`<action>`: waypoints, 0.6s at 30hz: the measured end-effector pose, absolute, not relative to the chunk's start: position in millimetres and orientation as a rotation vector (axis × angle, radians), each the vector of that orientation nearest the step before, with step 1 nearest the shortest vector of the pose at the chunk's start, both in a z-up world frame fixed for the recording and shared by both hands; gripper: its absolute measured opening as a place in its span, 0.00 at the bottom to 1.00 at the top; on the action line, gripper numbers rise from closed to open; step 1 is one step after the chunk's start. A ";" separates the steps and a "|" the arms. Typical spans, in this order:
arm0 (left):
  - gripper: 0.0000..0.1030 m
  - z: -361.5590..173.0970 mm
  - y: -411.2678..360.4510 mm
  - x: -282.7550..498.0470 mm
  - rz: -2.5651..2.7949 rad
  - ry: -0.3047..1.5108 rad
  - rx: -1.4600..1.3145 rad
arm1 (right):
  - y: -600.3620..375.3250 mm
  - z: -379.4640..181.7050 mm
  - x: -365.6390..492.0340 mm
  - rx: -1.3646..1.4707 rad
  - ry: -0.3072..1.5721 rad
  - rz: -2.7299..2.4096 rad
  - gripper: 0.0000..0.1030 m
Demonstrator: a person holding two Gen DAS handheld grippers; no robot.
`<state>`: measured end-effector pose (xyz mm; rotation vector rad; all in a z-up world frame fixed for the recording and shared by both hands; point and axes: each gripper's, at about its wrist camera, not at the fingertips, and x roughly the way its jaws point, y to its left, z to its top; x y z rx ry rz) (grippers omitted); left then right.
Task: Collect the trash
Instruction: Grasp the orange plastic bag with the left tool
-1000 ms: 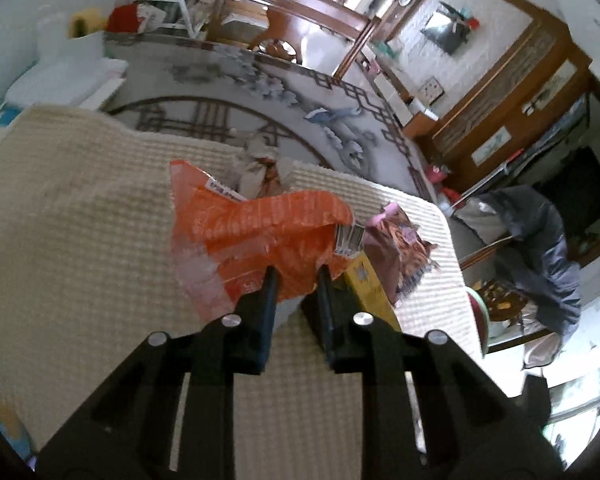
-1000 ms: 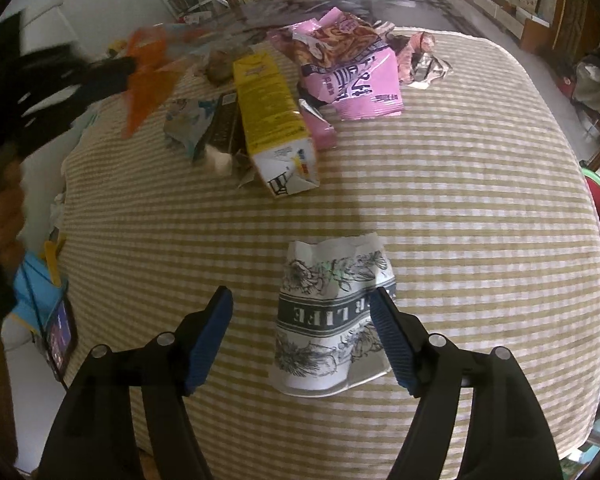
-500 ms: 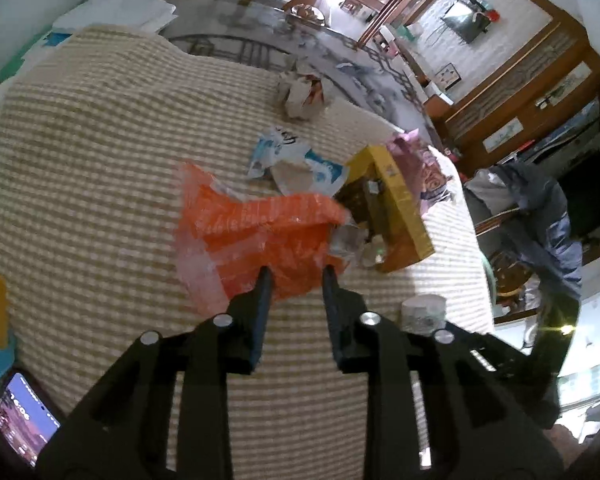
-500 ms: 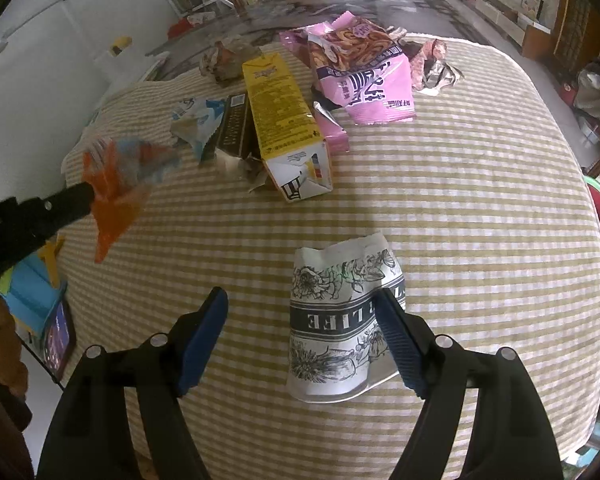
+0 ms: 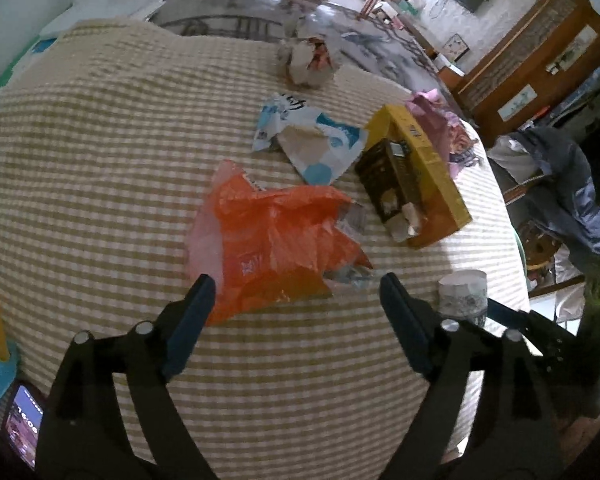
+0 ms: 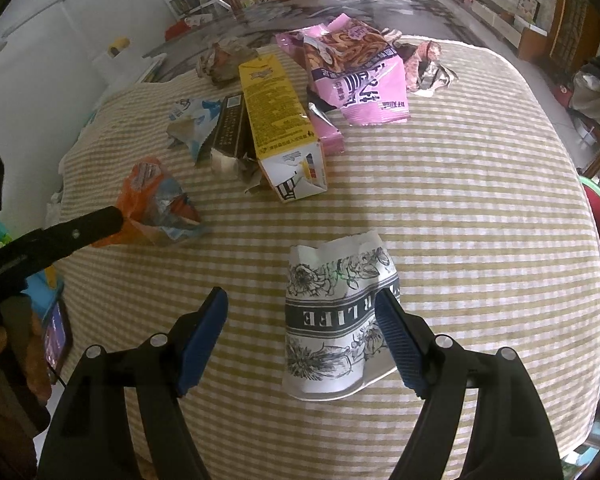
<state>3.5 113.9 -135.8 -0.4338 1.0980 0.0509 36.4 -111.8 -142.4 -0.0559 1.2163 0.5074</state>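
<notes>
Left claw (image 5: 292,296), tilted steeply down, has just spread apart over the orange wrapper (image 5: 272,240), pinching nothing.

Left gripper (image 5: 292,292): jaws just opening, now spread wide and clear of the orange wrapper (image 5: 268,240), pinched and lifted a second ago. Wrapper now lying on the checked cloth (image 5: 80,160), at 8 o'clock from the yellow carton (image 5: 424,164). Gripper lower, closer to the cloth
</notes>
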 end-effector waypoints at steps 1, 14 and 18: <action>0.82 -137.4 114.9 5.9 0.056 1.099 -0.439 | -110.6 -142.4 36.5 -0.059 1.216 0.509 0.71; 0.73 -162.2 113.2 33.6 0.096 1.146 -0.445 | -116.1 -145.6 36.6 -0.058 1.227 0.472 0.72; 0.57 -146.1 108.8 26.1 0.080 1.106 -0.412 | -116.4 -144.6 37.3 -0.065 1.222 0.473 0.71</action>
